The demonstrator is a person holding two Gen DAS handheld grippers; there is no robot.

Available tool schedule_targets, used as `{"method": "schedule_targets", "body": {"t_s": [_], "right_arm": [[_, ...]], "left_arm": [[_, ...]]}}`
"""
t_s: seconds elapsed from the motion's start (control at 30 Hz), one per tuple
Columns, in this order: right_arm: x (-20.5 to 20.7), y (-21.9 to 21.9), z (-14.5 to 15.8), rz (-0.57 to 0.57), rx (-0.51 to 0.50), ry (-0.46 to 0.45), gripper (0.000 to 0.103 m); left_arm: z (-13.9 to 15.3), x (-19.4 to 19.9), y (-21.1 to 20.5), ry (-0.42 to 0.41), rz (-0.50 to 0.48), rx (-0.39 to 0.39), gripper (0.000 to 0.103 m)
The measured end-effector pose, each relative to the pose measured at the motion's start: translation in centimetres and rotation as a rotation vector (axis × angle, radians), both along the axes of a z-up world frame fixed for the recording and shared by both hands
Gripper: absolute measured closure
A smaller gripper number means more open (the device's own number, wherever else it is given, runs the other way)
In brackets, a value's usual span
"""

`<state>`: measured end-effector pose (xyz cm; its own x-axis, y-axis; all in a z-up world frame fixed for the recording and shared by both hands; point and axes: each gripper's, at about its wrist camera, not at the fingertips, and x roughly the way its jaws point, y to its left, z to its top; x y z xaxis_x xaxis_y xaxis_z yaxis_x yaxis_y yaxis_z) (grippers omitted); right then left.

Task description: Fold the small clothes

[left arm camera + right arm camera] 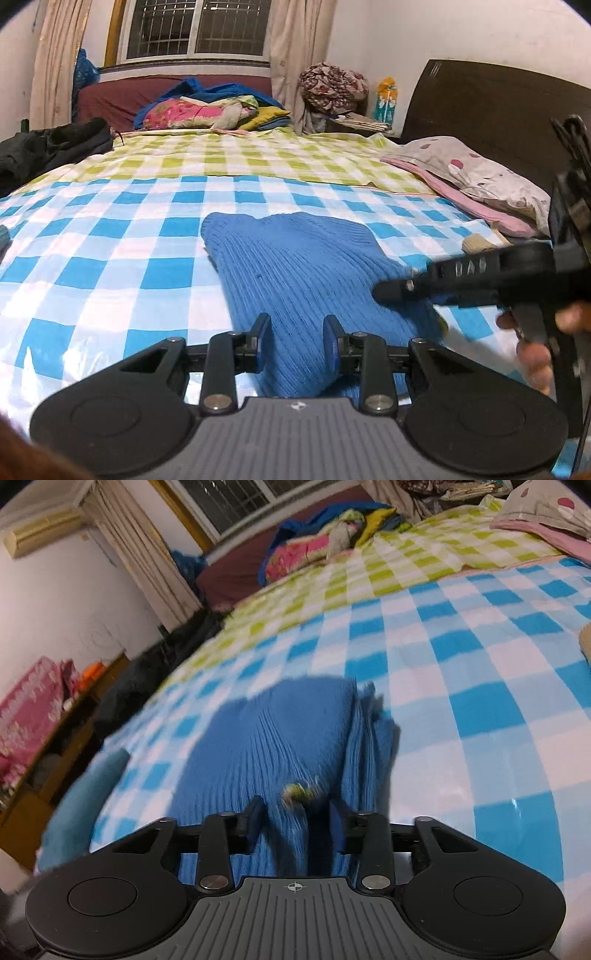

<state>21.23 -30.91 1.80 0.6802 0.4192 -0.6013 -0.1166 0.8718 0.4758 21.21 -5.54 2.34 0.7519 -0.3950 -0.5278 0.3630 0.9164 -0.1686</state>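
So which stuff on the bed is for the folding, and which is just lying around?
For the folding:
blue sweater
left gripper
right gripper

Just lying about:
spotted pillow
pile of bright bedding
black clothes

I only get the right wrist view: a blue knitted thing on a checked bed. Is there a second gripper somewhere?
Observer: Yes. The left gripper hovers at the near edge of the blue sweater, with its jaws apart and nothing pinched.
Operator: And who holds the one I'm looking through?
Observer: A hand grips the handle of the right gripper, which reaches in over the sweater's right side.
Operator: What's beyond that spotted pillow?
Observer: A dark wooden headboard stands behind the spotted pillow.
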Motion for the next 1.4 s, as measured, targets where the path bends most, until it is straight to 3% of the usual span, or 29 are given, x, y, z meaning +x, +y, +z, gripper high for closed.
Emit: {"method": "schedule_targets", "body": {"t_s": [0.03, 0.07, 0.27, 0.47, 0.7, 0.87, 0.93, 1.03, 1.2, 1.27, 1.33, 1.4], "right_arm": [[-0.1, 0.1, -0.1, 0.009, -0.005, 0.001, 0.094], [-0.3, 0.2, 0.0, 0.02, 0.004, 0.0, 0.096], [-3.6, -0.2, 1.8, 0.02, -0.004, -0.07, 0.097], [-3.7, 0.1, -0.7, 0.023, -0.04, 0.02, 0.097], [-4.9, -0.1, -0.8, 0.002, -0.019, 0.016, 0.097], [-5.2, -1.0, 0.3, -0.027, 0.044, -0.004, 0.086], [-4.8, -1.6, 0.8, -0.066, 0.063, -0.025, 0.072], [-3.0, -1.4, 1.1, -0.109, 0.054, -0.036, 0.062], [0.7, -0.1, -0.3, -0.144, 0.011, -0.007, 0.056], [1.3, 0.0, -0.7, -0.138, 0.024, 0.003, 0.066], [1.1, -0.1, -0.5, -0.124, 0.037, 0.006, 0.085], [0.3, -0.3, 0.2, -0.113, 0.049, -0.011, 0.088]], "left_arm": [[0.0, 0.3, -0.2, 0.0, 0.002, 0.0, 0.068], [-0.1, 0.3, -0.2, -0.003, 0.004, 0.002, 0.067], [-0.7, -0.5, 0.2, -0.006, -0.001, -0.007, 0.066], [-2.0, -0.2, -0.8, 0.017, -0.025, 0.067, 0.066], [-1.2, -0.1, -0.2, 0.022, -0.027, 0.034, 0.066], [-1.2, 0.1, -0.3, 0.014, -0.033, 0.052, 0.066], [-1.2, 0.1, -0.3, 0.014, -0.036, 0.053, 0.066], [-1.3, 0.0, -0.5, 0.012, -0.039, 0.063, 0.066], [-1.3, -0.2, -0.7, 0.009, -0.042, 0.077, 0.065], [-0.9, -0.1, -0.5, 0.005, -0.036, 0.06, 0.065], [-0.3, -0.1, 0.0, -0.006, -0.024, 0.029, 0.065], [0.3, 0.1, 0.5, -0.026, -0.002, 0.001, 0.065]]}}
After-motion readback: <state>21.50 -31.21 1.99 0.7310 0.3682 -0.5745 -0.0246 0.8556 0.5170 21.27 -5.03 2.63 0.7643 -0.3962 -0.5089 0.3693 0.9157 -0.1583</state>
